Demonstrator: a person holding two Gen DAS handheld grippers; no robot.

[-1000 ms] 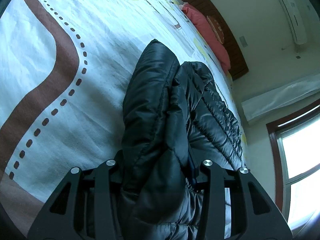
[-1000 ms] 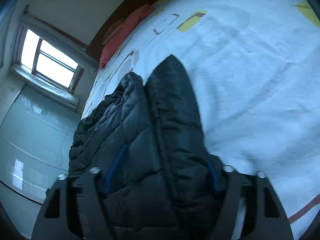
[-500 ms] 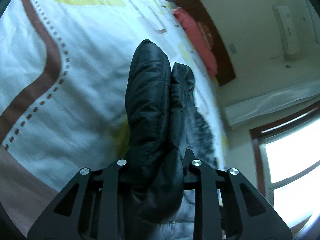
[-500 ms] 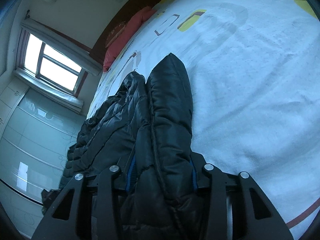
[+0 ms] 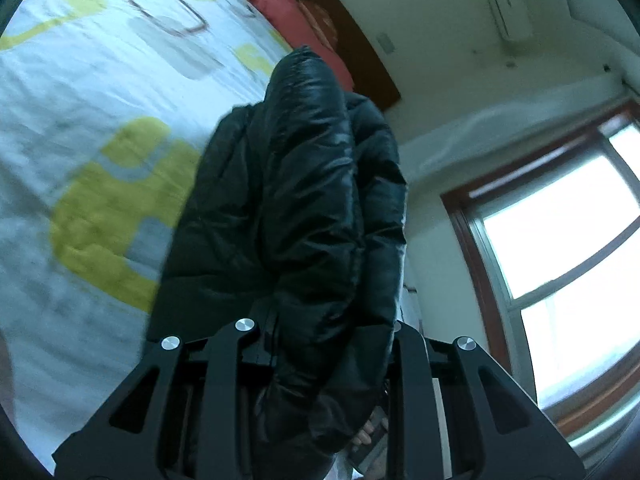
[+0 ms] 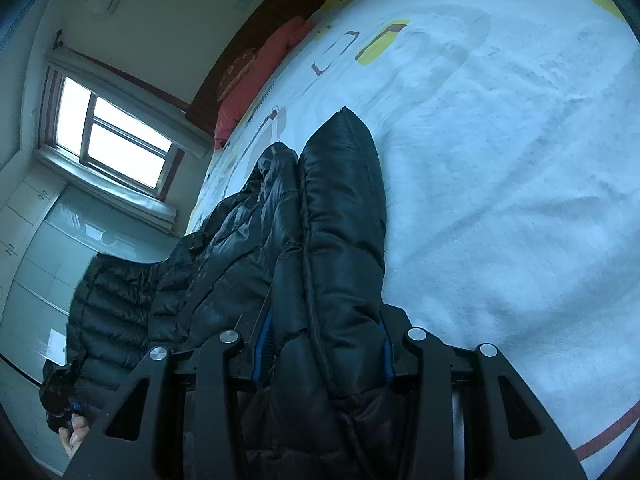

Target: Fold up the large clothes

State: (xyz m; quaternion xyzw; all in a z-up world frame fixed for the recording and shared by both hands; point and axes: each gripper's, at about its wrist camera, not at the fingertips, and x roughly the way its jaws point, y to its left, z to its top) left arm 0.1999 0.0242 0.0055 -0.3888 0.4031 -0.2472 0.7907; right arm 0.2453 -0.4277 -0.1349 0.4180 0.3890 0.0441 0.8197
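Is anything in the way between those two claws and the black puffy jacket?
Nothing visible: the left gripper and the right gripper are each already clamped on a fold of the black jacket, above the bedspread.

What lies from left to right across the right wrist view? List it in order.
Window → red pillow → black puffer jacket, clamped in the right gripper → white patterned bedspread.

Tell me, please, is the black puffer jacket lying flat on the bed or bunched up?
Bunched up: the black puffer jacket stands in folds, pinched by the right gripper and the left gripper.
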